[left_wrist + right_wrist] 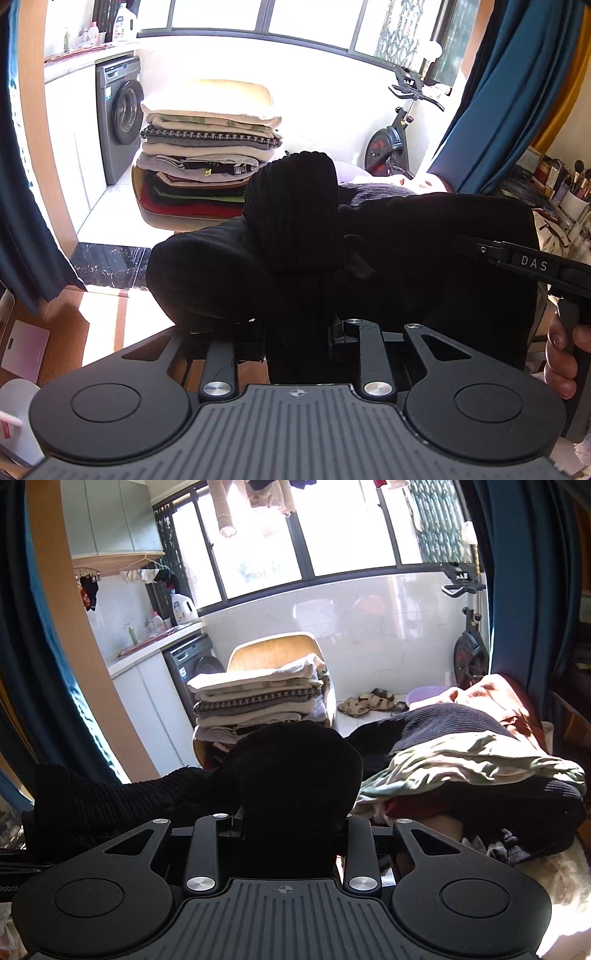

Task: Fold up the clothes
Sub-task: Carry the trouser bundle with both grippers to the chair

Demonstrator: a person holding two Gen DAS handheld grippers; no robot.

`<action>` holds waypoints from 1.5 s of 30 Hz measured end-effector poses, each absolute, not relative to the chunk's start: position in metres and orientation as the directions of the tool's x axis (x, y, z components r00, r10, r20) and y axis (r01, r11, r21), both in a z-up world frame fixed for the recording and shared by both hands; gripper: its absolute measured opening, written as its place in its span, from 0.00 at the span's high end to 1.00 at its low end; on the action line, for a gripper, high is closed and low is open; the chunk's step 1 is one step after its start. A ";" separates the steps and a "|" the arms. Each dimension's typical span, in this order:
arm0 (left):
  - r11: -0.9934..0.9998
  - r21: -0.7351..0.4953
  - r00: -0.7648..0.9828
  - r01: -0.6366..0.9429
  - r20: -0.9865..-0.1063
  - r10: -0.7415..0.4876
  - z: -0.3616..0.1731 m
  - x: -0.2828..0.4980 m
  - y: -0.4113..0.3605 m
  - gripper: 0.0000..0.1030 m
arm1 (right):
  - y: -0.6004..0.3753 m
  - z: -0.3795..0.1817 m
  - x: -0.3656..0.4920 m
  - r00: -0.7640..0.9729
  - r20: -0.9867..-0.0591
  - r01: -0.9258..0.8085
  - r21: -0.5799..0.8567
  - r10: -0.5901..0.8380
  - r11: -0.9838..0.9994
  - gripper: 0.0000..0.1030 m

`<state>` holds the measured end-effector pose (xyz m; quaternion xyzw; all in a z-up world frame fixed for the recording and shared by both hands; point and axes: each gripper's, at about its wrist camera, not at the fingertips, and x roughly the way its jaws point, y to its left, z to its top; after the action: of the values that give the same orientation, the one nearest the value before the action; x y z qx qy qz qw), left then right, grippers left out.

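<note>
Left wrist view: both my jaws grip one black ribbed garment (295, 221).
My left gripper (295, 332) and right gripper (291, 819) each pinch its cloth narrowly; folded stack (255, 698) sits beyond, on a chair (273, 650).

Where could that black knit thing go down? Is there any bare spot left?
Hardly any. The tall stack of folded clothes fills the tan chair, leaving only its flat top. The loose heap of unfolded laundry to the right is crowded. The white tiled floor between the grey washing machine and chair is bare.
</note>
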<state>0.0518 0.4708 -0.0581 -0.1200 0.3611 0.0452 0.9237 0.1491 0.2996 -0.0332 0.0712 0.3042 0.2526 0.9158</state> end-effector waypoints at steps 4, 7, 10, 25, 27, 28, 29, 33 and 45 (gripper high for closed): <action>0.968 -0.203 0.740 -0.148 -0.672 -0.028 -0.057 0.067 0.506 0.74 | 0.334 -0.035 0.158 0.701 -0.527 -0.386 0.286 0.481 0.877 0.74; 0.970 -0.206 0.739 -0.132 -0.672 -0.042 -0.062 0.087 0.530 0.74 | 0.356 -0.037 0.169 0.711 -0.528 -0.371 0.280 0.465 0.885 0.74; 0.969 -0.215 0.736 -0.119 -0.675 -0.059 -0.065 0.109 0.549 0.74 | 0.373 -0.041 0.185 0.717 -0.532 -0.358 0.273 0.450 0.893 0.74; 0.973 -0.196 0.750 -0.123 -0.661 -0.039 -0.068 0.325 0.637 0.74 | 0.439 -0.058 0.423 0.733 -0.493 -0.368 0.291 0.469 0.883 0.74; 0.970 -0.201 0.758 -0.135 -0.651 -0.030 -0.064 0.355 0.646 0.74 | 0.449 -0.053 0.463 0.731 -0.486 -0.391 0.277 0.479 0.878 0.74; 0.968 -0.205 0.763 -0.142 -0.646 -0.024 -0.062 0.367 0.650 0.74 | 0.453 -0.052 0.482 0.729 -0.485 -0.397 0.276 0.484 0.875 0.74; 0.966 -0.209 0.765 -0.151 -0.644 -0.020 -0.062 0.378 0.656 0.74 | 0.458 -0.050 0.501 0.726 -0.484 -0.402 0.278 0.489 0.872 0.74; 0.957 -0.227 0.767 -0.182 -0.641 -0.006 -0.061 0.420 0.683 0.74 | 0.489 -0.045 0.563 0.714 -0.483 -0.436 0.260 0.507 0.861 0.74; 0.959 -0.260 0.815 -0.116 -0.577 -0.058 -0.054 0.558 0.800 0.74 | 0.612 -0.025 0.736 0.742 -0.478 -0.406 0.236 0.469 0.883 0.74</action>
<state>0.5583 0.8000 -0.0537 -0.1431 0.3041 0.0155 0.9417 0.7358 0.6120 -0.0251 0.0584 0.2715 0.2350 0.9315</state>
